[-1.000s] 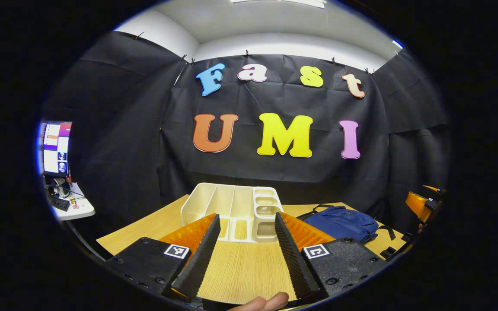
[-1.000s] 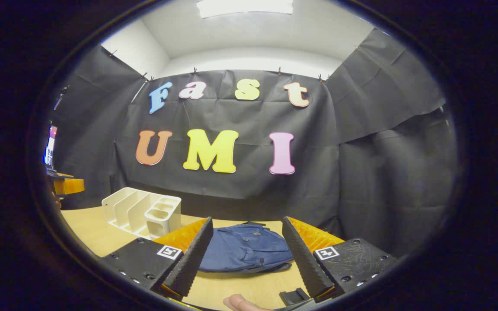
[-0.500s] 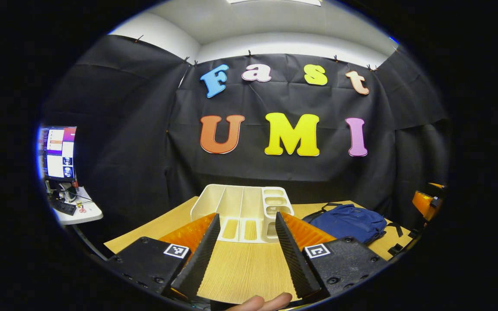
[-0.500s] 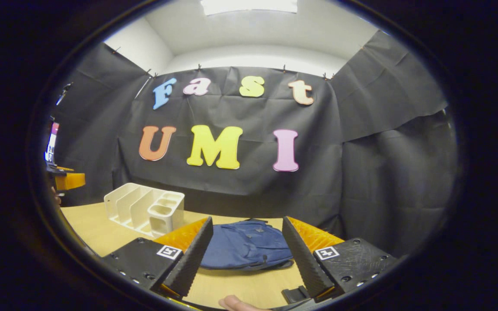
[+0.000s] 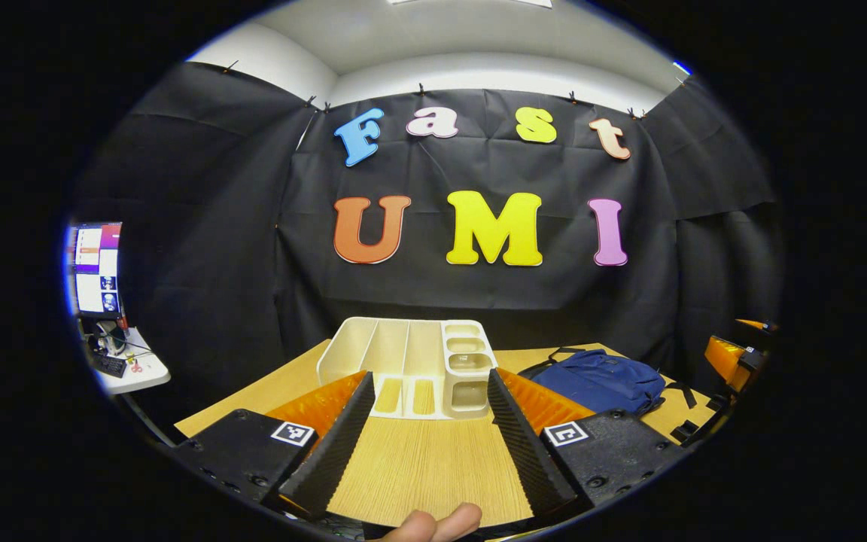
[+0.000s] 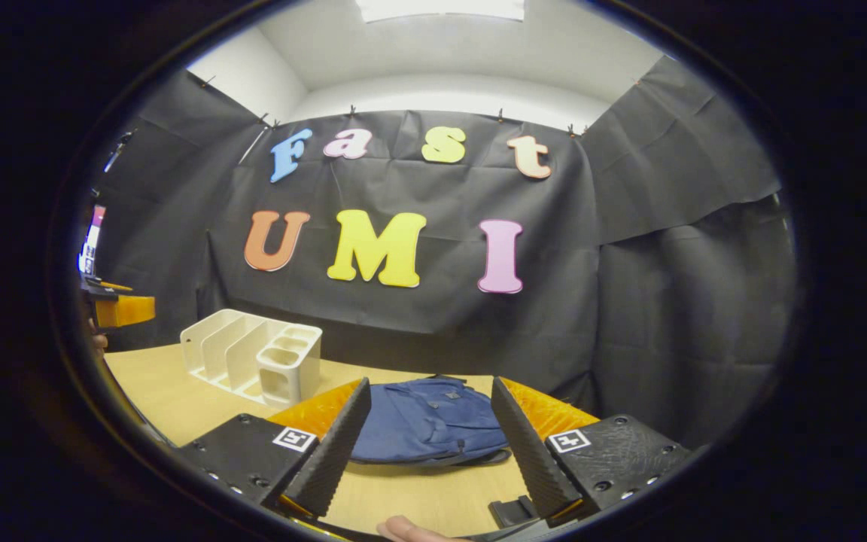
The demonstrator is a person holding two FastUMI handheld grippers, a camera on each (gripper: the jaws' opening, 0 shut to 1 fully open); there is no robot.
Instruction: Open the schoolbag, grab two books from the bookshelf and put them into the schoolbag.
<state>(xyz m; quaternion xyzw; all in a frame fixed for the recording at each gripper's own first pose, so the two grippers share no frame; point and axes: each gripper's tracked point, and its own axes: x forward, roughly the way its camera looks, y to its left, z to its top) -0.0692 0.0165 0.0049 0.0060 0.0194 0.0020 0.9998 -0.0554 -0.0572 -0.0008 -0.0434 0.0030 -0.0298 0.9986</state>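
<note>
We work over a wooden table (image 5: 418,467), and we place everything from the blue schoolbag (image 6: 430,421) lying flat on it near the back wall. The bag is the largest of the task's things: it looks like soft, slack cloth, so we judge it will sag and slide rather than hold shape, and one gripper should probably pin the fabric while the other takes the zipper pull, which is too small here to pick out. The bag looks closed. To the bag's left stands the white bookshelf (image 5: 411,365), a stiff plastic rack with upright slots and small cups; we see no books in its slots from here. The right gripper (image 6: 430,436) hovers near the bag, pointed at it, jaws wide apart and holding nothing. The left gripper (image 5: 426,444) faces the bookshelf, left of the bag, likewise spread wide and empty. A fingertip (image 5: 433,523) shows beneath it.
</note>
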